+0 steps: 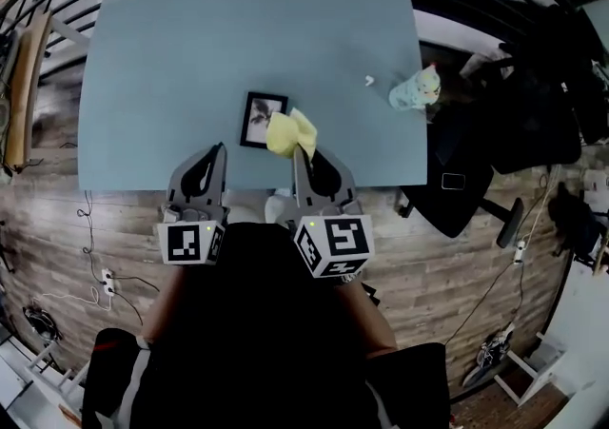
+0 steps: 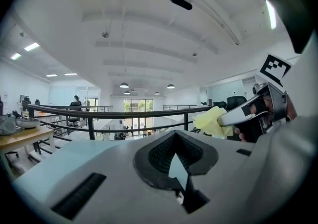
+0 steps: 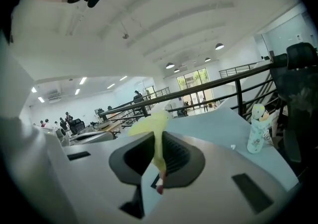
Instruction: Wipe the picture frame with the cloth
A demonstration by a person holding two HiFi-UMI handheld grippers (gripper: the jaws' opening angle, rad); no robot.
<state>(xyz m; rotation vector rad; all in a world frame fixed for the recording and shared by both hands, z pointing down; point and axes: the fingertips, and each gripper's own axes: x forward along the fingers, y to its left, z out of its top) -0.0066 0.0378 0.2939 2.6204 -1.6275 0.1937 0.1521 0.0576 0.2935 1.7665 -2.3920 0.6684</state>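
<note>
While the right gripper point(image 1: 303, 159) pinches the yellow cloth point(image 1: 290, 135) over the frame's point(image 1: 257, 120) right edge, contact unclear, wiping looks about to start. The next move calls for pressing the cloth down and sweeping left across the frame. The left gripper point(image 1: 217, 156), jaws pressed together on nothing, hangs just short of the frame, which is small, dark-bordered and flat on the table point(image 1: 190, 37).

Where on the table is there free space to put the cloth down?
The far half of the table is bare, and the left part, between the picture frame and the left edge. It is crowded at the frame, where the right gripper holds the cloth, and by the bottle at the right edge.
</note>
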